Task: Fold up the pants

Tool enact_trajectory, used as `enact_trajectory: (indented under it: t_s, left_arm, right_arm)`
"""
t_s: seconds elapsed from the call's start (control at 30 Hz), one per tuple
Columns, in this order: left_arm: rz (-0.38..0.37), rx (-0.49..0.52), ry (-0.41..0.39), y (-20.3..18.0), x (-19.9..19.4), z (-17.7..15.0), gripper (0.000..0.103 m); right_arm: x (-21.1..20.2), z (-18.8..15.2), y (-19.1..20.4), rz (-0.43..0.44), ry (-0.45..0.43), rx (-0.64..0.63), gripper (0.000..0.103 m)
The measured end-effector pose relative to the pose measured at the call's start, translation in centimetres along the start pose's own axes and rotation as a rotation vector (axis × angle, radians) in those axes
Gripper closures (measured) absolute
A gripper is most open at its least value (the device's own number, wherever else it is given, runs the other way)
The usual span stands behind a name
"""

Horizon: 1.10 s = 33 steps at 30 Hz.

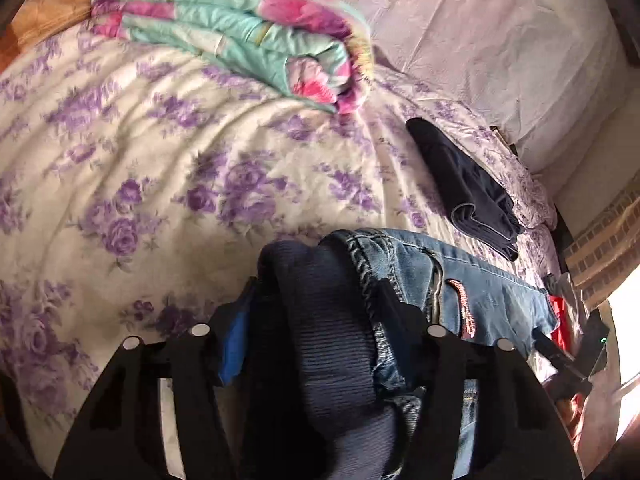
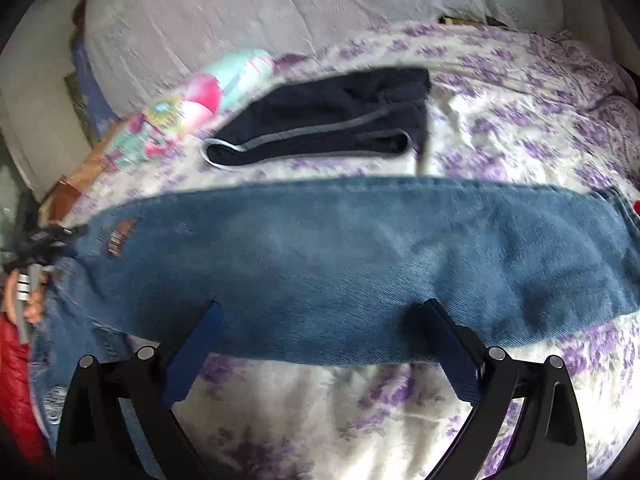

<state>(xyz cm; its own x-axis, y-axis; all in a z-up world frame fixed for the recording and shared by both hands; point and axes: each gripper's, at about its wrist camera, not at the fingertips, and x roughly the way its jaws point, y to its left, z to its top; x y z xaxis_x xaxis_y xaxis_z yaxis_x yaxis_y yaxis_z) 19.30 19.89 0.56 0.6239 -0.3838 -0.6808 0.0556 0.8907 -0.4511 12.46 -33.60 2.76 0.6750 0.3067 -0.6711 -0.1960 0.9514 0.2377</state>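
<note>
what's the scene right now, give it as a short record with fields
surface: bed with purple-flowered sheet
jeans: blue jeans lying stretched out flat across the bed
left gripper: left gripper closed on the jeans' bunched waistband end
right gripper: right gripper jaws wide apart at the near edge of the leg, nothing clamped
other clothes: dark navy garment folded, lying beyond the jeans
bedding: rolled floral quilt further back, pale pillow at the head
fold: not yet made

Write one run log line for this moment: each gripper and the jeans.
left gripper: shut on jeans waistband | right gripper: open over leg | jeans: flat on bed
</note>
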Motion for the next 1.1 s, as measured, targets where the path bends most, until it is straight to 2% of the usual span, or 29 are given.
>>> enact_trajectory:
  t_s: [0.03,0.1,0.17,0.2,0.27,0.37,0.43,0.47,0.53,0.6,0.63,0.67,0.7,0.73,0.77,0.8,0.83,0.9,1.0,1.1]
  left_arm:
    - [0.008,0.017,-0.013,-0.4,-0.1,0.0,0.050]
    - [0.019,0.059,-0.050,-1.2,-0.6,0.0,0.052]
    - [0.015,0.068,-0.067,-1.3,-1.0,0.2,0.054]
    - [0.007,0.066,-0.078,-1.3,-1.2,0.2,0.055]
    - [0.004,0.054,-0.095,-1.0,-1.6,0.3,0.068]
    - [-0.015,0.014,-0.099,0.0,-1.7,0.6,0.076]
    - [-0.014,0.004,-0.083,0.2,-1.4,0.7,0.076]
    - [-0.015,0.000,-0.071,0.3,-1.1,0.7,0.075]
    - [-0.020,-0.012,-0.049,0.5,-0.7,0.8,0.070]
    - [-0.022,-0.036,-0.038,1.0,-0.4,1.0,0.061]
    - [-0.015,-0.052,-0.031,1.3,-0.3,1.1,0.049]
    - [-0.006,-0.072,-0.022,1.7,0.0,1.2,0.043]
    - [-0.009,-0.088,-0.017,2.1,0.1,1.2,0.038]
    - [-0.027,-0.107,-0.008,2.5,0.3,1.3,0.038]
    - [-0.039,-0.114,-0.003,2.7,0.5,1.4,0.038]
    - [-0.044,-0.114,0.000,2.8,0.5,1.3,0.038]
    - [-0.048,-0.106,0.002,2.6,0.5,1.4,0.041]
    - [-0.082,-0.057,-0.004,1.9,0.4,1.3,0.068]
    - [-0.060,0.031,-0.056,0.3,-0.6,1.2,0.084]
    - [-0.080,0.075,-0.123,-0.5,-2.1,0.9,0.088]
  right_arm:
    - [-0.7,0.4,0.3,0.034,-0.038,-0.019,0.003]
    - [-1.5,1.4,1.3,0.043,-0.098,-0.081,0.003]
    - [-1.9,2.9,2.9,0.100,-0.150,-0.245,0.003]
    - [-1.6,3.6,3.6,0.107,-0.142,-0.314,0.003]
    - [0.4,5.4,5.2,0.056,-0.065,-0.439,0.003]
    - [4.0,7.6,6.4,0.062,0.044,-0.512,0.005]
    - [6.4,8.7,6.7,0.091,0.100,-0.533,0.014]
    - [7.3,9.0,6.7,0.101,0.121,-0.539,0.022]
    - [9.0,9.6,6.6,0.117,0.164,-0.544,0.026]
    - [10.6,9.7,6.4,0.143,0.204,-0.564,0.026]
    - [11.0,9.5,6.5,0.142,0.221,-0.582,0.026]
    - [11.5,9.1,6.6,0.143,0.235,-0.601,0.026]
    - [11.9,8.9,6.5,0.156,0.245,-0.609,0.026]
    - [12.1,8.9,6.3,0.175,0.249,-0.599,0.026]
    - [12.2,8.8,6.0,0.192,0.250,-0.583,0.033]
    - [12.2,8.7,5.9,0.211,0.251,-0.564,0.046]
    - [12.1,8.6,5.9,0.223,0.249,-0.558,0.053]
    - [11.4,8.3,6.5,0.211,0.237,-0.578,0.082]
    - [9.5,7.8,7.4,0.141,0.183,-0.600,0.093]
    - [6.8,7.4,8.3,0.095,0.114,-0.606,0.095]
